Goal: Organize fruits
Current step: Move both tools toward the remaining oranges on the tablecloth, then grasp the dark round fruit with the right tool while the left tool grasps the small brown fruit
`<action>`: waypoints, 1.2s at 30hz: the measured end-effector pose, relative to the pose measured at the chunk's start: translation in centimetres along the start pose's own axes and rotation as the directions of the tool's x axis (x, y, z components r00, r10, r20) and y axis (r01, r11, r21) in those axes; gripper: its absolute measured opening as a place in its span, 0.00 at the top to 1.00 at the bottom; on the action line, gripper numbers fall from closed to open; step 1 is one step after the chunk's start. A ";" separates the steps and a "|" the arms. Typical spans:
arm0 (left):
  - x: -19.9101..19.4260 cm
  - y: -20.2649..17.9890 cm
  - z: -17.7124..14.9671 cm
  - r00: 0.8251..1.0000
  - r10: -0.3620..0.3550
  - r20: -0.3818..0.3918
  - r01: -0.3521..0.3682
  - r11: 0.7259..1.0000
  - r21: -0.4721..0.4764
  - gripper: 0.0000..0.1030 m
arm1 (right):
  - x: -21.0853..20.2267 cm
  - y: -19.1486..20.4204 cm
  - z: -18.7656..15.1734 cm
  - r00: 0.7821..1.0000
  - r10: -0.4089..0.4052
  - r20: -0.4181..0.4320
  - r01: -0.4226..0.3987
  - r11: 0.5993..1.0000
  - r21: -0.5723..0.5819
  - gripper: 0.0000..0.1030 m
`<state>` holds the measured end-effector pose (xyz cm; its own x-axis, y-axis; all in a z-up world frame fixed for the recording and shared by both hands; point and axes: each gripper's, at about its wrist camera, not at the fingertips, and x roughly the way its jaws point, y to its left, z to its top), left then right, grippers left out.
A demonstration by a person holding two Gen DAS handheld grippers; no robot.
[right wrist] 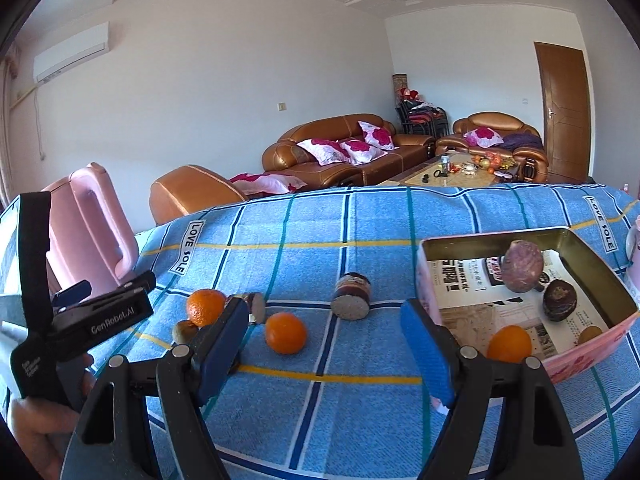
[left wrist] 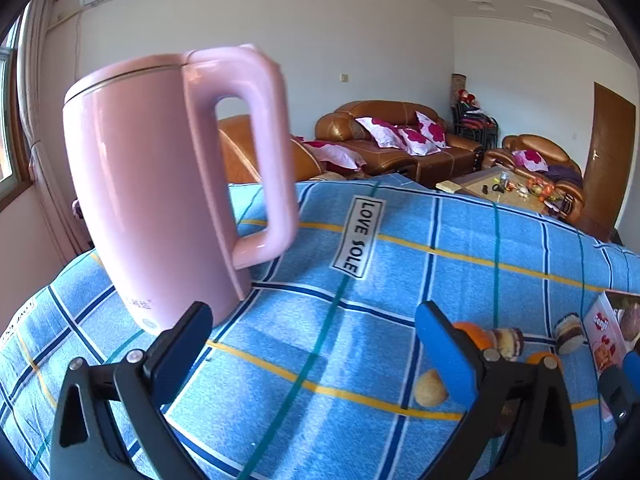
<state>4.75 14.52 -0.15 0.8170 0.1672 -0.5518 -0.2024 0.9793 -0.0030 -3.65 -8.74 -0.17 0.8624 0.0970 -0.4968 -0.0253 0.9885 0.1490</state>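
Note:
On the blue checked cloth (right wrist: 360, 224), two oranges lie loose: one at the left (right wrist: 205, 307) and one in the middle (right wrist: 285, 333). A small brown fruit (right wrist: 184, 331) lies beside the left orange. A pink tin box (right wrist: 592, 344) at the right holds an orange (right wrist: 509, 343), a purple fruit (right wrist: 522, 266) and a dark round fruit (right wrist: 559, 300). My right gripper (right wrist: 324, 348) is open and empty, above the cloth just before the middle orange. My left gripper (left wrist: 314, 354) is open and empty, near the pink kettle (left wrist: 160, 184).
Two cut cake rolls lie on the cloth, one in the middle (right wrist: 352, 296) and one by the left orange (right wrist: 256, 306). The left gripper body (right wrist: 100, 312) and the hand holding it sit at the left. Sofas and a coffee table stand beyond the table.

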 end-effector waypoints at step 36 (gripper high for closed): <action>2.0 -1.5 -0.9 0.965 -0.203 -0.164 0.229 0.961 0.158 0.06 | 5.8 5.8 -1.2 0.955 0.094 -0.282 -0.118 0.991 -0.069 0.62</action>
<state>6.20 13.31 -2.01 0.7409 -0.0566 -0.6692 0.0780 0.9970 0.0020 0.61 -2.34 -3.25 0.6784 0.2184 -0.7015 -0.1619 0.9758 0.1473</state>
